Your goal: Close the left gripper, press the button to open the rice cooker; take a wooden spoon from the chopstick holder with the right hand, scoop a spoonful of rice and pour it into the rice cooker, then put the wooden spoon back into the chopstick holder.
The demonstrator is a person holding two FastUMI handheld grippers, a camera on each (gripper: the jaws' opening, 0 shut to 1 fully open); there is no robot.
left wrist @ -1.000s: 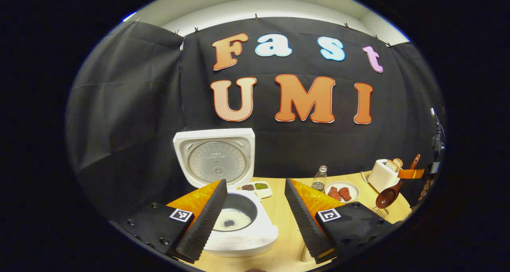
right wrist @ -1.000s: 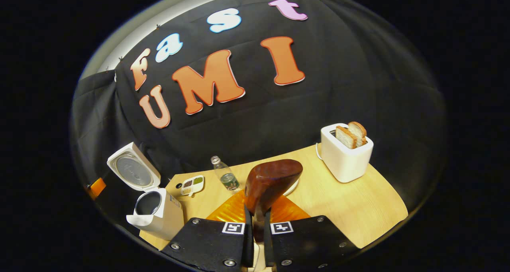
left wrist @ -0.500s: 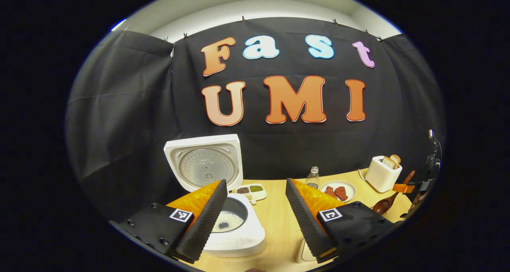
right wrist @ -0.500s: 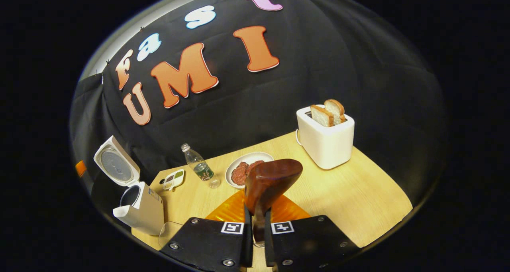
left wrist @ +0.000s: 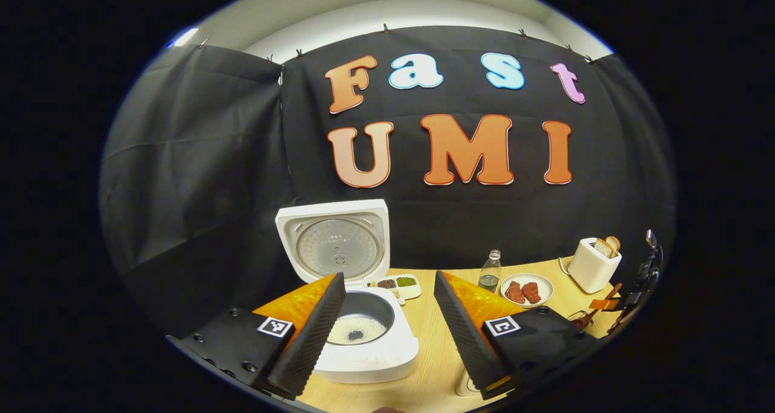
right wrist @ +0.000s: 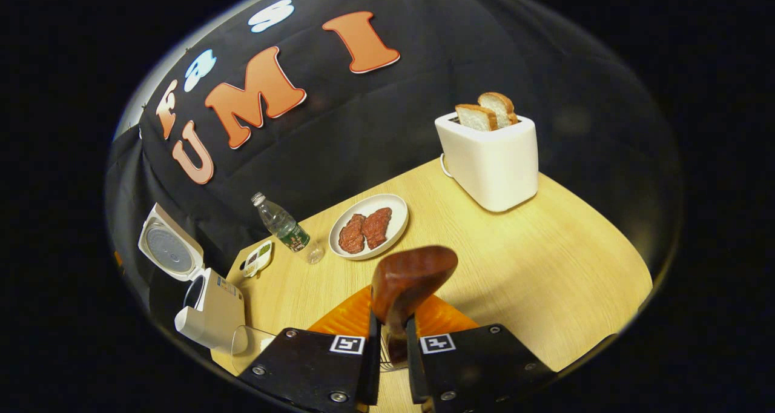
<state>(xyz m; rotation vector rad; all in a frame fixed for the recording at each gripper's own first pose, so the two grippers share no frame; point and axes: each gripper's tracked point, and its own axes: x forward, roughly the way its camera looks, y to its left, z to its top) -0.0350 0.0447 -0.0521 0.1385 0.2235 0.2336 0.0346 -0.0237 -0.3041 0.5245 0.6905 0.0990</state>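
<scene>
While the left gripper (left wrist: 387, 322) hangs with fingers wide apart before the open cooker (left wrist: 363, 334), the right gripper (right wrist: 390, 355) pinches the spoon (right wrist: 408, 280), well right of the cooker.

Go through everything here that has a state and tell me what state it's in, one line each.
Rice cooker: lid up, pot holding some rice.
Toaster: two bread slices sticking up from the slots.
Bottle: upright, capped.
Plate: holding two pieces of meat.
Spoon: gripped by its handle, bowl raised.
Left gripper: jaws open, holding nothing.
Right gripper: jaws shut on the spoon.
</scene>
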